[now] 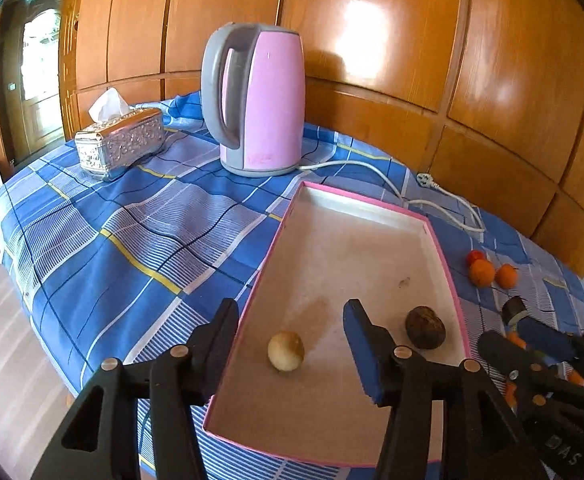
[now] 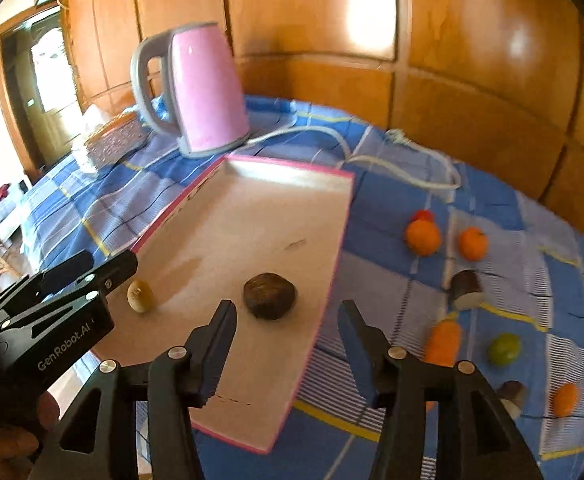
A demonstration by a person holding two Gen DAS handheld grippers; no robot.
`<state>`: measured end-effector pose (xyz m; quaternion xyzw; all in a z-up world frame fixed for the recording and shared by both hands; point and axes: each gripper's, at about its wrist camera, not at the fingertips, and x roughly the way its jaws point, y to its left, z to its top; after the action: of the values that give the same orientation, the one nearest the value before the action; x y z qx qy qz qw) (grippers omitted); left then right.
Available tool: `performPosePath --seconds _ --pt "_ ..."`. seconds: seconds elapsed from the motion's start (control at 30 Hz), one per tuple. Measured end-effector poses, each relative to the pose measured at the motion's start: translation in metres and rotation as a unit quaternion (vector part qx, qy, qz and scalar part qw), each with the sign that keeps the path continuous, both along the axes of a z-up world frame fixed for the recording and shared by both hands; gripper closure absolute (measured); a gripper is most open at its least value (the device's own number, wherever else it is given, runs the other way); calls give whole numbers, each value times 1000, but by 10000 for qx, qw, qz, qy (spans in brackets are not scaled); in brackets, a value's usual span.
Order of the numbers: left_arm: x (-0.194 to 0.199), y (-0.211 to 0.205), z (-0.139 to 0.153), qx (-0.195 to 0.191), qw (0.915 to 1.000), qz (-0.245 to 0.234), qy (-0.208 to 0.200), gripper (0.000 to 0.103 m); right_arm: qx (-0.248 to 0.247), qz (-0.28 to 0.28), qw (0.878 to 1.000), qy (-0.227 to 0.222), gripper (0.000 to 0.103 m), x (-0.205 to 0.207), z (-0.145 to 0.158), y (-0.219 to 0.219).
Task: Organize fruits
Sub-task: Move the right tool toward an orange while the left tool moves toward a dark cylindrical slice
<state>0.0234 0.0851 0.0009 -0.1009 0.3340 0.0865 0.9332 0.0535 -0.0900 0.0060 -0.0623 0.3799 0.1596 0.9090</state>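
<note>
Left claw [image 1: 292, 332]: open, holding nothing, over the pale fruit [image 1: 285, 351] in the pink tray [image 1: 448, 268].
Right claw [image 2: 287, 332]: open, empty, near the brown fruit [image 2: 269, 295].
Oranges [image 2: 423, 237]: waiting on the worktop beside the tray, so they can go in next.

A pink electric kettle [image 1: 261, 100] stands at the far side of a blue checked tablecloth [image 1: 111, 232], its white power cord [image 1: 372, 168] trailing right toward wood-panelled wall [image 1: 492, 60], with a silver embossed tissue box [image 1: 119, 142] to its left.
</note>
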Motion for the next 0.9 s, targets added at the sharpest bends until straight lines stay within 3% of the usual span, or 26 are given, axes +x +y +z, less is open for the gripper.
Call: performPosePath --seconds 0.2,0.9 --pt "-4 -6 3 42 10000 -52 -25 48 -38 -174 9988 -464 48 -17 18 -4" --pt "-6 -30 15 154 9992 -348 -103 48 -37 -388 9957 -840 47 -31 29 -18"
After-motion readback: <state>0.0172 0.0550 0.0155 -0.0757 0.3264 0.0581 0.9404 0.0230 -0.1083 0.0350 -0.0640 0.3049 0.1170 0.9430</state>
